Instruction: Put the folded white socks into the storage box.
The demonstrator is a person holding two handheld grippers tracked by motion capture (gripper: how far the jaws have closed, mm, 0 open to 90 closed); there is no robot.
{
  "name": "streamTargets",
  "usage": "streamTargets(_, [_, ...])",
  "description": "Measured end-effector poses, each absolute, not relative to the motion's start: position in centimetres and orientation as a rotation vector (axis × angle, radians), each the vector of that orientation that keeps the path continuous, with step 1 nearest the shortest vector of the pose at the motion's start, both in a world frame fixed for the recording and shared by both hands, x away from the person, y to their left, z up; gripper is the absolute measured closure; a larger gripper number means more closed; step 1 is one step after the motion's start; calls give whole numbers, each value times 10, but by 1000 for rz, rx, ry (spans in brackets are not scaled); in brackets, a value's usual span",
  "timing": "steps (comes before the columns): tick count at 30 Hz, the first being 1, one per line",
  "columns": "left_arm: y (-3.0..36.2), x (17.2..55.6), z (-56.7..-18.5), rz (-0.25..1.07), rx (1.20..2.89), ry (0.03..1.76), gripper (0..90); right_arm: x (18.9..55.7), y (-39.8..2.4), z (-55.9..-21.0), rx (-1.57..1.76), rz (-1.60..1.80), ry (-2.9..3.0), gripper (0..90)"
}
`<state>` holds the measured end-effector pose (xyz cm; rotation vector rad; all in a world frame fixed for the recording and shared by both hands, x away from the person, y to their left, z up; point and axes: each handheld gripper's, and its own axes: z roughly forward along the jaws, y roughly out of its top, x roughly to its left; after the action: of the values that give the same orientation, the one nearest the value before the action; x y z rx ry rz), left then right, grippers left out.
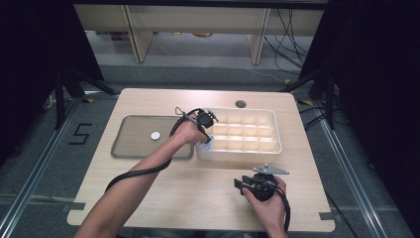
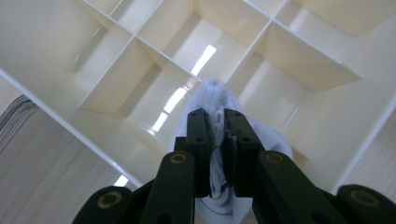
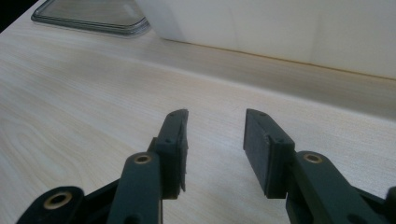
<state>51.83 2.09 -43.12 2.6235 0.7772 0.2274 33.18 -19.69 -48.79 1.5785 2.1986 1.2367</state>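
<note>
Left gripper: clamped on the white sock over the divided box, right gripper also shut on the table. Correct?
Not quite. The left gripper does clamp the white sock over the divided box, but the right gripper is open, nothing between its jaws; the right gripper view shows it.

Black "5" marked on the floor (image 1: 80,134)

Grey floor (image 1: 44,163) all round — a "5" (image 1: 79,134) taped on it at the left. Black curtains (image 1: 376,69) flank both sides, pale wooden shelving (image 1: 198,25) stands behind — cables (image 1: 289,42) trailing beside it.
</note>
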Motion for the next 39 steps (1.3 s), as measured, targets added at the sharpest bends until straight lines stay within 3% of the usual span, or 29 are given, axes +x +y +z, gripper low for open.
streamTargets(13, [22,515,-432,256,2612,765,778,335,-201,-488,1539,1230,2180,583])
streamTargets(21, [31,508,-421,215,2501,811,663,335,-202,-488,1553,1249,2175,571])
streamTargets(30, [41,502,-415,298,2431,824,513,334,-201,-489,1573,1257,2169,566])
streamTargets(39, [53,493,-408,335,2403,822,431,333,-201,-488,1574,1241,2176,561])
